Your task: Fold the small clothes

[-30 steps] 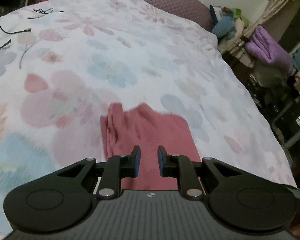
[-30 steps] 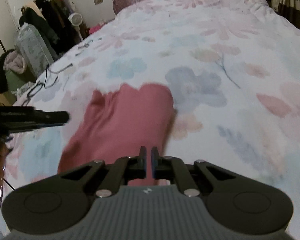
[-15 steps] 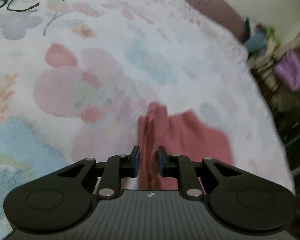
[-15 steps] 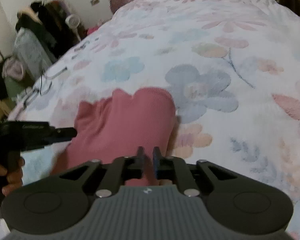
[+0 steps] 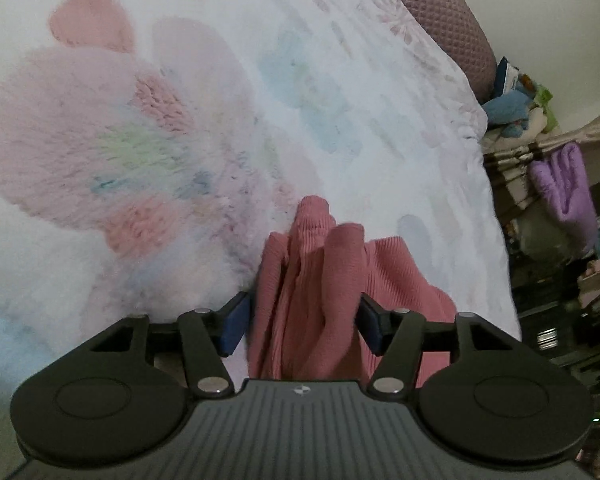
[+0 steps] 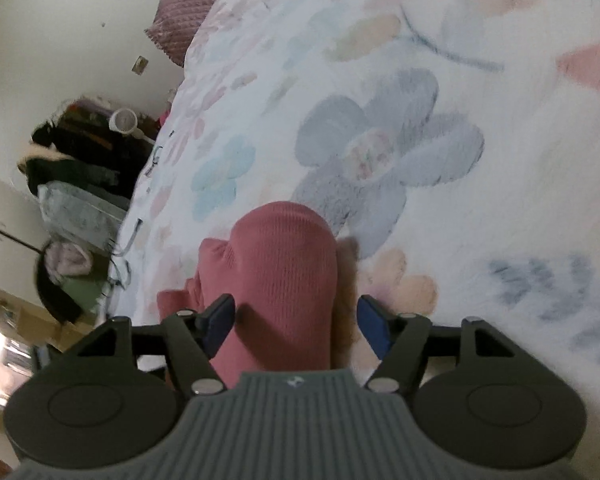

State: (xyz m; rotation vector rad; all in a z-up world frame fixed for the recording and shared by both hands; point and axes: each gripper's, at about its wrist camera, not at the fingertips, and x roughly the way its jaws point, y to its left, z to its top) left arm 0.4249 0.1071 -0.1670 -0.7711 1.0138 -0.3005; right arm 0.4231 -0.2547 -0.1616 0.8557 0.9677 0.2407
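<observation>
A small pink ribbed garment [image 5: 312, 280] lies on the flowered fleece bedspread [image 5: 140, 140]. In the left wrist view its left side is bunched into upright folds. My left gripper [image 5: 304, 324] is open, low over the bed, with these folds between its blue pads. In the right wrist view the garment [image 6: 284, 264] shows a smooth rounded folded edge. My right gripper [image 6: 296, 324] is open and straddles that end, with its right pad over the bedspread [image 6: 460, 160].
A mauve pillow [image 5: 440, 12] lies at the head of the bed. Shelves with a blue toy [image 5: 508, 112] and a purple cloth [image 5: 564, 192] stand beyond the right bed edge. In the right wrist view piled clothes [image 6: 72, 168] and cables [image 6: 120, 256] lie by the left edge.
Both grippers have opened wide from nearly shut and dropped closer to the bed. Each now has an end of the pink garment between its fingers. The left side of the garment has bunched up.
</observation>
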